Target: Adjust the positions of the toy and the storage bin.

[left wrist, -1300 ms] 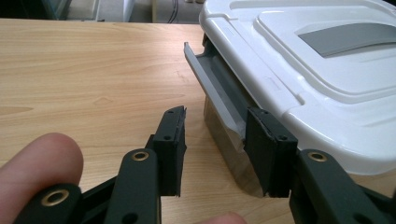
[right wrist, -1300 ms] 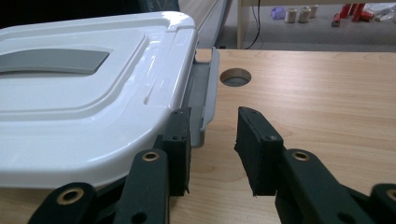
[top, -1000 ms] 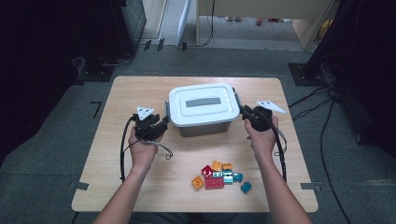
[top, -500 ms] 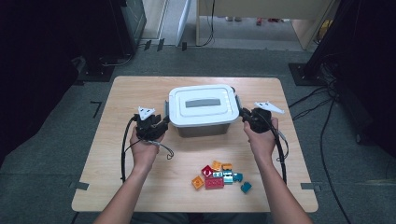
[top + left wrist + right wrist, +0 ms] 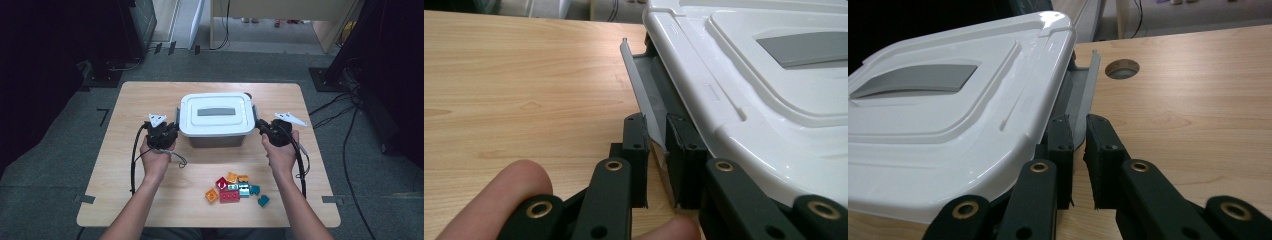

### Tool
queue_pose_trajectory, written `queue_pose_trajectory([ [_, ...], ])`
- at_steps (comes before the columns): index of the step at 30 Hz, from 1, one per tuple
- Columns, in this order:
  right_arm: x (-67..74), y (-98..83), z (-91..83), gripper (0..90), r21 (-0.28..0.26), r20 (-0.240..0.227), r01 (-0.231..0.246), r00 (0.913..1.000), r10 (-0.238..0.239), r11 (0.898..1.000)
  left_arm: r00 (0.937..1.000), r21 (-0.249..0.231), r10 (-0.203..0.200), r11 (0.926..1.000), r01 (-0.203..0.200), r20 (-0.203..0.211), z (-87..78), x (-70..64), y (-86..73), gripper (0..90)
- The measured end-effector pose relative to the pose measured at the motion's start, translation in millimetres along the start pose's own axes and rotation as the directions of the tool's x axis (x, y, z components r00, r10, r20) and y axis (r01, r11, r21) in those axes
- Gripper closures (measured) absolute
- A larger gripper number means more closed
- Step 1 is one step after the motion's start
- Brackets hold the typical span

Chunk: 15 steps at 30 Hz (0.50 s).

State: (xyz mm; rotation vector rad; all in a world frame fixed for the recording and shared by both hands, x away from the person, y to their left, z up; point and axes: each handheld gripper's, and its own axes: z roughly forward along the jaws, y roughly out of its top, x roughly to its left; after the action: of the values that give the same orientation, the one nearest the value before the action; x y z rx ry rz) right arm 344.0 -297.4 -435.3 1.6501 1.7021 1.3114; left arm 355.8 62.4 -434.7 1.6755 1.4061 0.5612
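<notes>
Left gripper (image 5: 655, 150) newly clamped on latch (image 5: 644, 95)

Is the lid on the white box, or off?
On. The white lid sits flat over the grey box, covering it to the edges; both side latches stick out.

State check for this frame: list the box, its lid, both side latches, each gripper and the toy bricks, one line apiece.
Box: upright on the table.
Lid: on, closed.
Left latch: swung out, pinched.
Right latch: swung out, pinched.
Left gripper: shut on left latch.
Right gripper: shut on right latch.
Toy bricks: loose cluster, untouched.
</notes>
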Motion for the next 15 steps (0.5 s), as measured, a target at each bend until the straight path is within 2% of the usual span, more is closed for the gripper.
queue_pose_trajectory([
  [9,4.3,-6.1,-9.6,82.9,0.007,-0.021,-0.023,0.9995,0.024,1.0,1.0,0.006,0.002,1.0,-0.002,0.009,-8.7,2.9,-3.5,81.4],
  [15,8.1,-11.6,-14.6,82.7,0.016,-0.026,-0.017,0.9995,0.018,1.0,1.0,0.006,0.001,1.0,-0.001,0.009,-15.4,4.7,-6.6,81.5],
])
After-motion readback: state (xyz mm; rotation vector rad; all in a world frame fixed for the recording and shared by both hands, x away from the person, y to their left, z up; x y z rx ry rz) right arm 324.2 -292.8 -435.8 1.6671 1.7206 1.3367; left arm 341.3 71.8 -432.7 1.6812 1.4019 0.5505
